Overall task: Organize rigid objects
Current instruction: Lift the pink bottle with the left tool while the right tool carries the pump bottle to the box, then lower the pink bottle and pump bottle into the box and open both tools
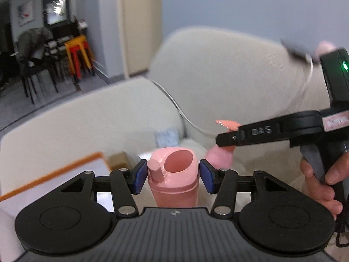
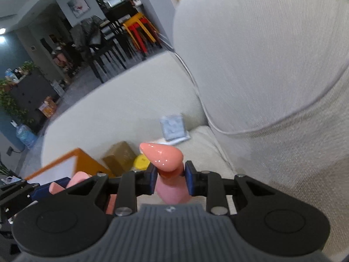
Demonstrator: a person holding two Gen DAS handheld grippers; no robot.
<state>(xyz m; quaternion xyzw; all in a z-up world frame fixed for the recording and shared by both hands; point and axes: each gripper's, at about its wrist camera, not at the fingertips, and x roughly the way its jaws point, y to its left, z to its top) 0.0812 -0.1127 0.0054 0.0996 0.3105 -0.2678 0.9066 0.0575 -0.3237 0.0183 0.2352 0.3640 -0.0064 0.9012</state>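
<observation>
Left wrist view: a cream sofa (image 1: 91, 126) fills most of the frame, its armrest on the left and a large back cushion (image 1: 229, 76) on the right; the right wrist view shows the same sofa (image 2: 130, 100) with the cushion (image 2: 261, 54) at right. Beyond the armrest, far left, stand a dark dining table with chairs (image 1: 37, 65) and stacked yellow and red stools (image 1: 79, 52).

An orange-edged white box (image 1: 65, 174) sits near left on the seat; in the right wrist view a brown carton (image 2: 120, 157) and a small yellow round item (image 2: 142, 161) lie just beside it (image 2: 72, 163). A pale blue packet (image 2: 173, 126) leans in the far corner of the seat.

Left gripper (image 1: 173, 174): jaws part open, blue pads against both sides of the lid of a pink bottle (image 1: 174, 174), which is held upright above the seat. The bottle has a loop handle and a flip spout.

Right gripper (image 2: 170, 180): jaws narrowly apart, clamped on the neck of a pink spray bottle (image 2: 172, 187) with a glossy salmon nozzle head (image 2: 161, 155). It is held off the seat, to the right of the pink bottle. In the left wrist view this gripper (image 1: 226, 139) enters from the right, carried by a hand (image 1: 322, 181) on its handle.
</observation>
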